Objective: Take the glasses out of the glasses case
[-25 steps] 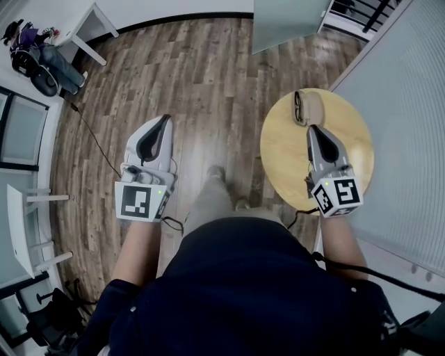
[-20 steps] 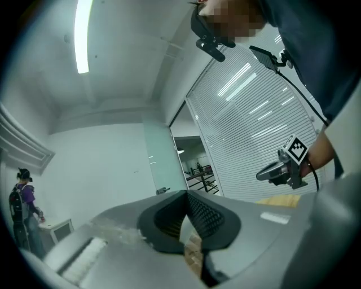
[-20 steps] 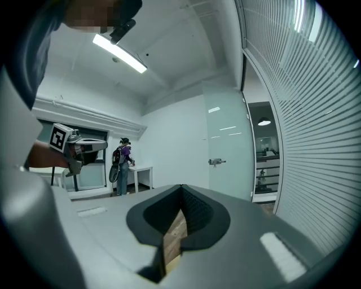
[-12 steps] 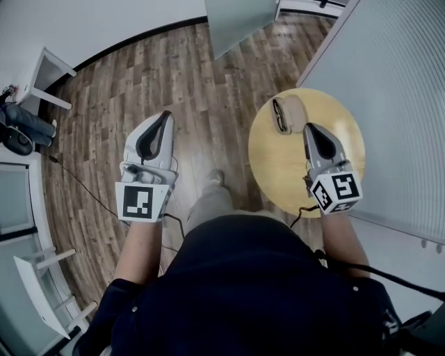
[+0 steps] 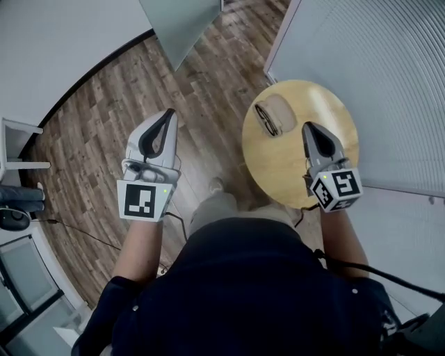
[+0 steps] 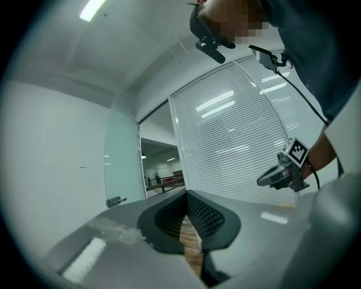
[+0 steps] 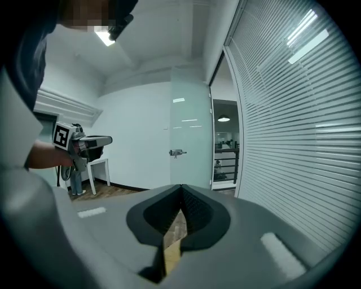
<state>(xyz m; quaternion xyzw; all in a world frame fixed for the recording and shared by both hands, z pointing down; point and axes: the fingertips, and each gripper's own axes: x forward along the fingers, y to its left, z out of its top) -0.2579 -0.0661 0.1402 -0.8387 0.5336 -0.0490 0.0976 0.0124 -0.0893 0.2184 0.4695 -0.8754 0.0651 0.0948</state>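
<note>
A tan glasses case (image 5: 281, 110) lies at the far left of a round wooden table (image 5: 327, 111). Dark-framed glasses (image 5: 265, 119) rest along the case's left edge; I cannot tell whether they lie in it or beside it. My right gripper (image 5: 306, 126) hovers over the table just right of and nearer than the case, its jaws shut on nothing (image 7: 181, 186). My left gripper (image 5: 167, 113) is held over the wooden floor, well left of the table, also shut and empty (image 6: 186, 193). Neither gripper view shows the case or the glasses.
A white slatted blind wall (image 5: 375, 62) runs close behind and to the right of the table. A frosted glass door (image 5: 177, 21) stands at the back. The floor (image 5: 104, 111) is wood planks, and white furniture legs (image 5: 17, 135) show at the far left.
The head view has swung, so the table and case now sit lower and further left in view. Both grippers keep their pose and stay shut; the right one is slightly nearer the case.
</note>
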